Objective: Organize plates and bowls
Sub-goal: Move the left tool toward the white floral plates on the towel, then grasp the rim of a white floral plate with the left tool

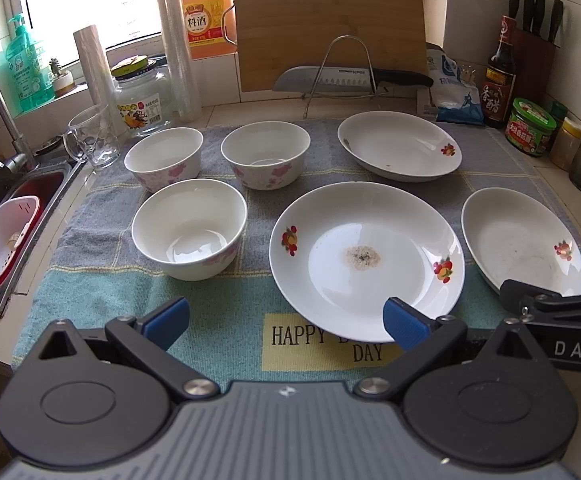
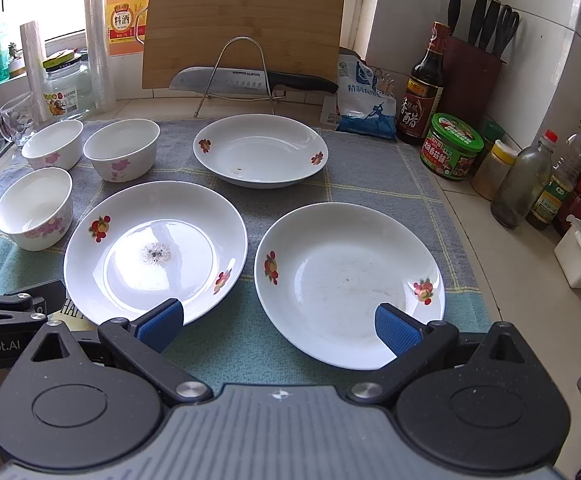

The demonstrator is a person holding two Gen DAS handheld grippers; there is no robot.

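Three white bowls (image 1: 189, 229) with pink flowers stand in a cluster on the left of a towel (image 1: 218, 320) spread over the tabletop (image 2: 522, 300), apart from one another. To their right lie three white plates with fruit prints: a middle plate (image 1: 366, 260) with a speckled residue patch at its centre, a far plate (image 2: 260, 151), and a right plate (image 2: 348, 284) with faint smears. The left gripper (image 1: 286, 320) and right gripper (image 2: 278, 322) hover at the towel's near edge, fingers wide, holding nothing. A glass mug (image 1: 90, 140) stands just left of the bowls; behind, a knife (image 2: 250, 80) rests on a rack before a cutting board (image 2: 242, 24). The middle plate hides part of the towel's lettering.
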